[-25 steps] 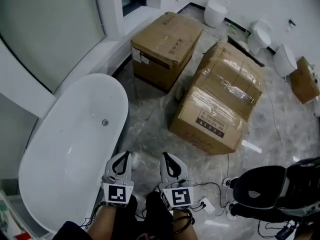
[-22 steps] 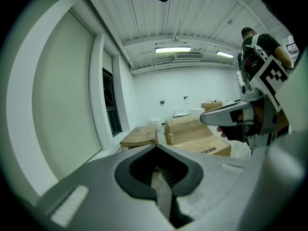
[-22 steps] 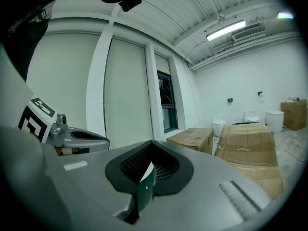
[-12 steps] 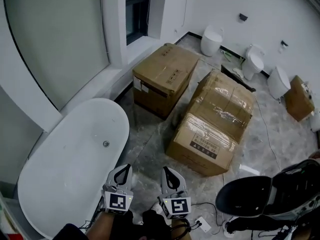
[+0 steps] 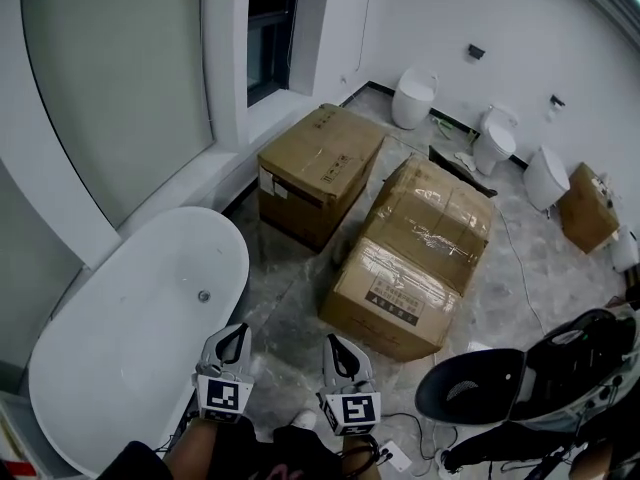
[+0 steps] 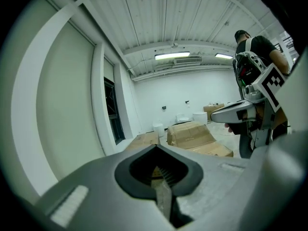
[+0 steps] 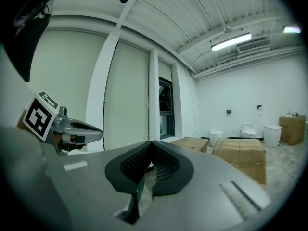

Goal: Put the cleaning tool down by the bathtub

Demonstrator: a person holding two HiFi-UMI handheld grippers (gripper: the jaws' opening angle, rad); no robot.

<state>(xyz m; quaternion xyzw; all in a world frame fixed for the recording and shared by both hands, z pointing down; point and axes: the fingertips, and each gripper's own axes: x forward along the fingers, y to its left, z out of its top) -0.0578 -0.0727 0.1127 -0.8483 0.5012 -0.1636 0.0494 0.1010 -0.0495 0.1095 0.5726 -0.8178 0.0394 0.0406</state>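
Holding nothing in the left gripper: jaws clenched tip to tip, only an empty diamond-shaped gap behind the tips. Same in the right gripper, clamped on air. Side by side low in the head view, both pointing toward twelve o'clock.

No cleaning tool in either grip, and none clearly made out anywhere. Only a small white thing low between the two grippers, at six o'clock of their tips, too small to name.

White bathtub at ten o'clock of the left gripper, near rim just beside it. Marbled grey floor at twelve o'clock, bare between tub and boxes. Two taped cardboard boxes further out, close together, one at one o'clock, the other at twelve. Toilets along the far wall, also around one o'clock.

Judging by the empty grips, either done or not begun; cannot tell which. If yet to do: find the tool first, take it by the handle and carry it low toward ten o'clock. Set it on the floor just beside the tub wall, not in the basin and not on the rim. Let go only once it rests steady.
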